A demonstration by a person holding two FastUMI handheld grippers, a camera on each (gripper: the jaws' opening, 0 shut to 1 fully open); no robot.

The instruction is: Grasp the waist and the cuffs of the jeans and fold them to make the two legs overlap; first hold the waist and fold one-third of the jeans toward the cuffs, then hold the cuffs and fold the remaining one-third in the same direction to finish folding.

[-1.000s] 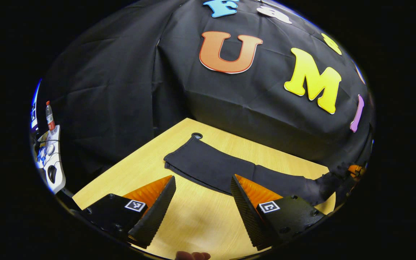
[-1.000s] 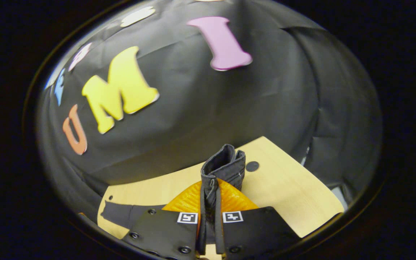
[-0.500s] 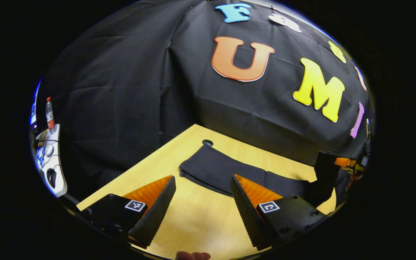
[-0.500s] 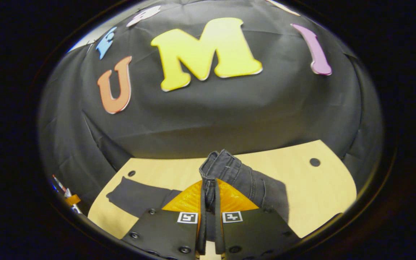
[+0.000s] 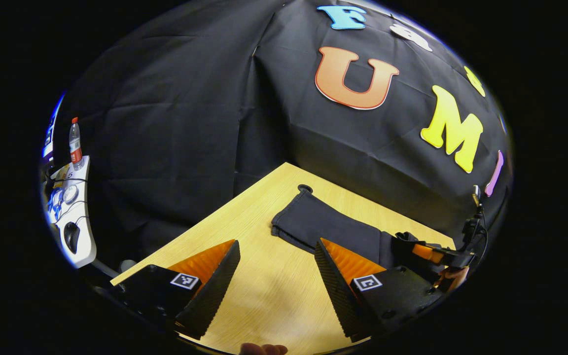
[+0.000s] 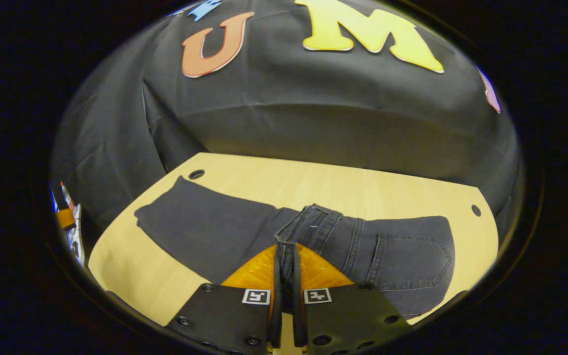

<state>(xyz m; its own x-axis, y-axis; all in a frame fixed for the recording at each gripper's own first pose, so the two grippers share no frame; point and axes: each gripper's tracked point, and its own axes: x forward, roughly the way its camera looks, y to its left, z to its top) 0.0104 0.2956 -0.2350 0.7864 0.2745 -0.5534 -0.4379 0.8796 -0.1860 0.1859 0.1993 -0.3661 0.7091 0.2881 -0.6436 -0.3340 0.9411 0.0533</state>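
The right gripper (image 6: 284,256) pinches the waist (image 6: 308,222) of the jeans (image 6: 225,231), which lie along the table's (image 6: 363,187) far edge; the left gripper (image 5: 276,276) gapes wide, empty. Let go crooked and the fold could skew.

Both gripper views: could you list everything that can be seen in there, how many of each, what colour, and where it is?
jeans: one pair, dark grey, lying along the table, waist end folded over toward the legs.
table: one, light wood, with small round holes near its corners.
bottle: one, clear with a red cap and label, standing on the white side surface at the far left of the left gripper view.
white side surface: one, white, beyond the table's left edge, carrying small items too blurred to name.
left gripper: one, fingers spread wide above bare table, holding nothing.
right gripper: one, fingers closed on the jeans' waist.
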